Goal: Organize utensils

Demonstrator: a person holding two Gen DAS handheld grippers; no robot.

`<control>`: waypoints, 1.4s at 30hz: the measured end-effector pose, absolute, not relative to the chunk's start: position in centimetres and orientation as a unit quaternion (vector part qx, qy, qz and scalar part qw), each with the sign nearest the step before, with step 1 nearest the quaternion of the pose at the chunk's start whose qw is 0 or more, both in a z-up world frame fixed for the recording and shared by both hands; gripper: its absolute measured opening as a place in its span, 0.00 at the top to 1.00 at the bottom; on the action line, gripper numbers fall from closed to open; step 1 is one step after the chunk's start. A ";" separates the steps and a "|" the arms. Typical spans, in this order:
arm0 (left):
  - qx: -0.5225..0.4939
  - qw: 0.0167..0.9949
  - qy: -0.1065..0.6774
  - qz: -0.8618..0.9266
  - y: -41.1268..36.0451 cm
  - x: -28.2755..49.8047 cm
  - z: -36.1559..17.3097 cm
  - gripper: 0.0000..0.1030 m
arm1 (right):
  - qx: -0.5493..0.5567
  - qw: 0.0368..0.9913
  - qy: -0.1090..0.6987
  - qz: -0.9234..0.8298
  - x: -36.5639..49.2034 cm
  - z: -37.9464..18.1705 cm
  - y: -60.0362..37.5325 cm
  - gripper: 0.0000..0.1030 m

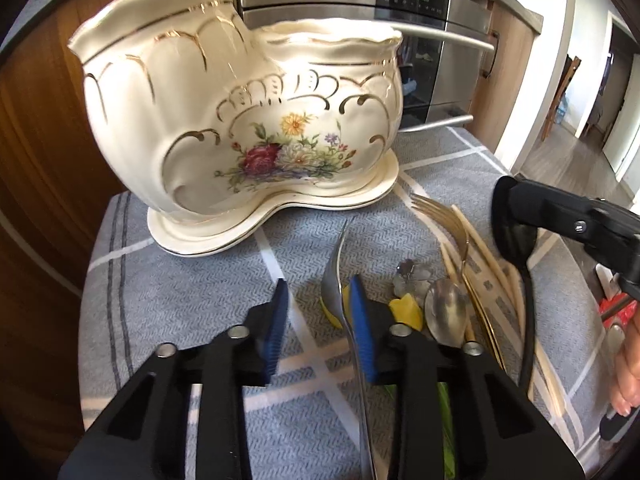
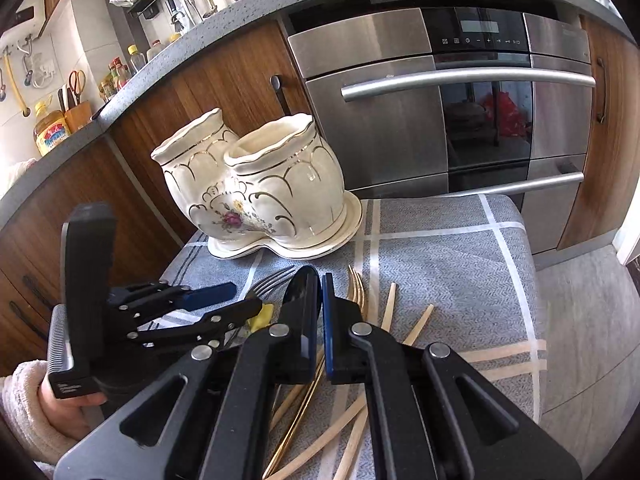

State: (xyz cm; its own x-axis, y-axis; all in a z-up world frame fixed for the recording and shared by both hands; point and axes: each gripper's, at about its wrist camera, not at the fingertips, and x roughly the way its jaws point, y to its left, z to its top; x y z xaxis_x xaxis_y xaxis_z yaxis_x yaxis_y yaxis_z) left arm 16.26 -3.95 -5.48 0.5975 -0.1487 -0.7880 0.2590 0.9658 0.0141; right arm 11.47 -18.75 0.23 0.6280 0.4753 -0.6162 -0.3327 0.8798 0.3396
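A cream ceramic utensil holder (image 1: 240, 120) (image 2: 256, 184) with two pots, gold trim and painted flowers stands on its saucer at the far side of the cloth. My left gripper (image 1: 319, 284) (image 2: 247, 297) is low over the cloth, its blue pads apart. A silver fork (image 1: 340, 276) (image 2: 272, 280) lies between them against the right pad; the left pad is clear of it. My right gripper (image 2: 322, 280) (image 1: 508, 192) is shut on a black spoon (image 2: 306, 292) (image 1: 516, 236), held above the pile of utensils.
On the grey checked cloth (image 1: 180, 288) lie a gold fork (image 1: 432, 208) (image 2: 356, 288), wooden chopsticks (image 1: 480, 248) (image 2: 416, 328), a silver spoon (image 1: 446, 312) and a yellow piece (image 1: 408, 312). A steel oven (image 2: 440, 120) and wooden cabinets stand behind.
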 end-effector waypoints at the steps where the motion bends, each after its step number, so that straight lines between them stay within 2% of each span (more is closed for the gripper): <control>1: 0.060 0.890 0.437 -0.114 -3.9 16.4 -5.6 0.76 | 0.097 0.897 0.367 0.225 11.4 0.2 -18.8 0.98; 3: 0.055 0.889 0.440 -0.115 -3.8 16.7 -5.6 0.84 | 0.101 0.897 0.366 0.227 11.4 0.2 -19.0 0.98; 4: 0.054 0.887 0.444 -0.116 -3.8 16.8 -5.7 0.91 | 0.104 0.897 0.365 0.228 11.4 0.3 -19.1 0.98; 11: 0.037 0.887 0.443 -0.123 -2.7 16.0 -5.1 0.96 | 0.109 0.900 0.358 0.223 11.2 0.5 -19.5 0.98; 16: 0.025 0.893 0.430 -0.128 -1.4 13.8 -3.8 0.97 | 0.113 0.905 0.349 0.217 10.9 0.8 -19.7 0.98; 27: -0.005 0.923 0.350 -0.160 0.7 9.7 2.1 0.97 | 0.092 0.922 0.317 0.203 9.5 2.6 -18.5 0.98; 42: -0.031 0.951 0.256 -0.168 3.3 9.6 11.5 0.98 | 0.061 0.951 0.236 0.191 11.9 10.1 -16.2 0.98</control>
State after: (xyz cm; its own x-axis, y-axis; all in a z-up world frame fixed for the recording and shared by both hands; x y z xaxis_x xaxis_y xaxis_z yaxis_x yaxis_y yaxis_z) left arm 9.57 3.34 11.51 0.8126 -0.3351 -0.4769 0.3028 0.9418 -0.1457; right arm 11.94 -16.16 10.06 0.8155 0.3921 -0.4258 -0.3347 0.9196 0.2060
